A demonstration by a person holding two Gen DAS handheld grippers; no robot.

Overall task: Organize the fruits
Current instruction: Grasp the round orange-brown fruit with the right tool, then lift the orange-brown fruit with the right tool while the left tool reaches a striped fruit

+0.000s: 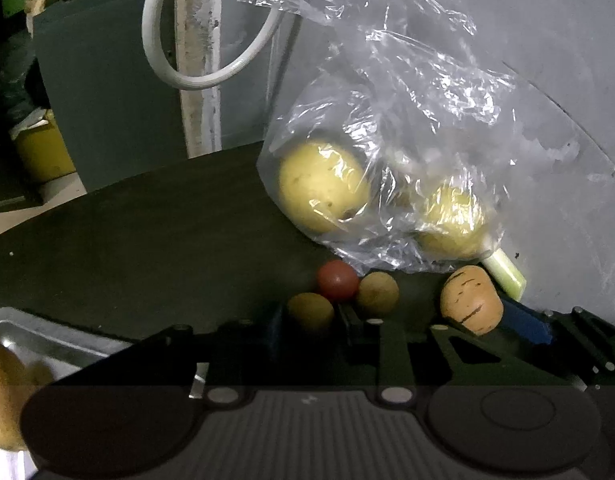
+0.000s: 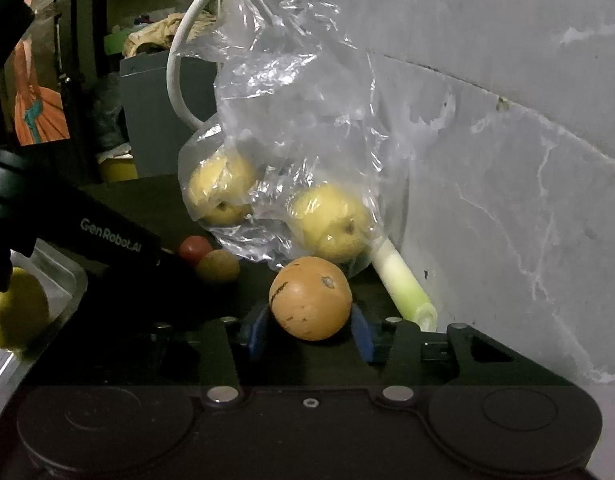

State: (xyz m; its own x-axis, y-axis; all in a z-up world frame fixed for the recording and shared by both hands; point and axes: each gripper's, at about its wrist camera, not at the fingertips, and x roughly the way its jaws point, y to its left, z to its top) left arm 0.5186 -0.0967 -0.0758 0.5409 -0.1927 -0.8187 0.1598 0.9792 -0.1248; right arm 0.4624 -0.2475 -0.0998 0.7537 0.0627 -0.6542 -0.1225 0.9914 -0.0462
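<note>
The right gripper (image 2: 310, 328) has its blue pads (image 2: 254, 330) set on either side of an orange-tan fruit (image 2: 310, 298), apparently gripping it on the dark table (image 1: 147, 248). The left gripper (image 1: 309, 326) reaches in on its left with its jaws around a small yellow-brown fruit (image 1: 310, 311), though real contact cannot be told. Just ahead of both lie a red tomato (image 1: 338, 281), another small brown fruit (image 1: 377, 294) and a clear plastic bag (image 2: 291, 152) of yellow pears (image 2: 333, 222), with a leek stalk (image 2: 403, 280) against the wall and a metal tray (image 1: 47, 340) behind-left.
</note>
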